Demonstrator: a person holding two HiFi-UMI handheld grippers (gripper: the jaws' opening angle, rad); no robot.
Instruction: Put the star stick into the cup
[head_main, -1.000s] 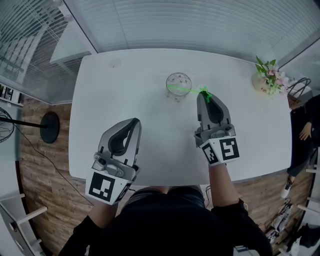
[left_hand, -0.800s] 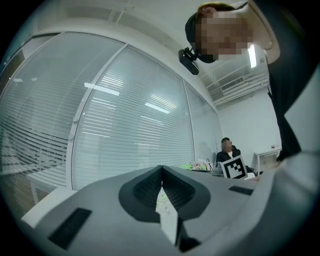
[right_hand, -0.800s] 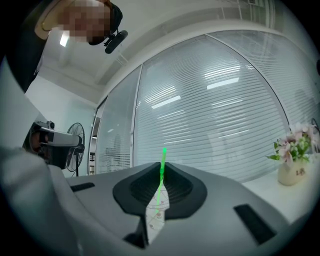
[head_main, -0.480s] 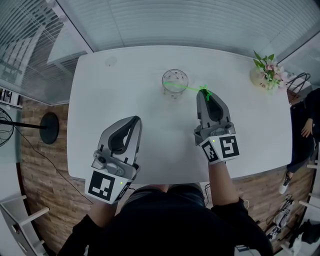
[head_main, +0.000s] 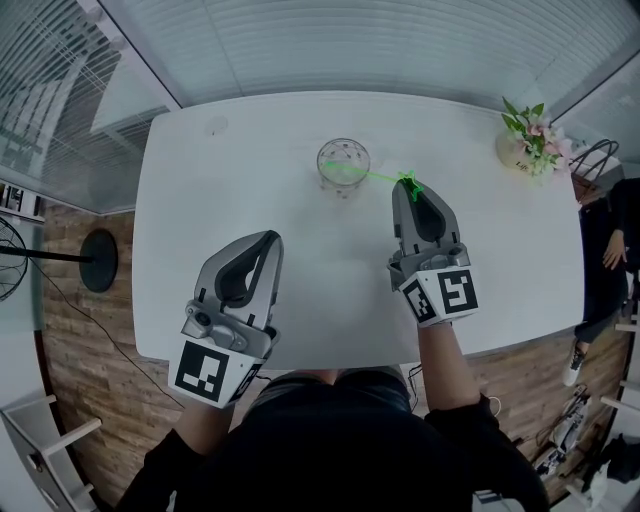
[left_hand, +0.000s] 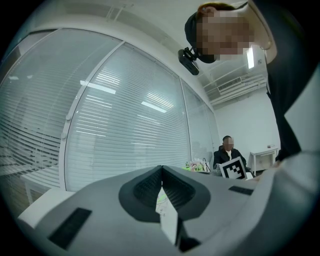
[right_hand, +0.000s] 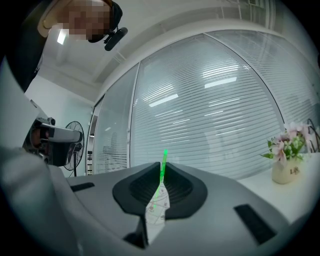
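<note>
A clear glass cup (head_main: 343, 165) stands on the white table (head_main: 230, 200), towards its far side. A thin green star stick (head_main: 375, 176) runs from the cup's rim to my right gripper (head_main: 402, 190), which is shut on its star end. In the right gripper view the stick (right_hand: 163, 159) pokes up and forward from between the closed jaws of the right gripper (right_hand: 162, 172). My left gripper (head_main: 270, 243) hovers over the near left of the table, shut with nothing in it. In its own view the left gripper (left_hand: 161, 172) shows jaws that meet.
A small pot of flowers (head_main: 528, 145) stands at the table's far right corner, also seen as the flower pot (right_hand: 287, 160). A seated person (head_main: 610, 250) is beyond the right edge. A fan stand (head_main: 98, 260) is on the floor at the left.
The head view has shifted slightly, so the cup sits a little further left and up in the picture. Both grippers and the stick keep their places.
</note>
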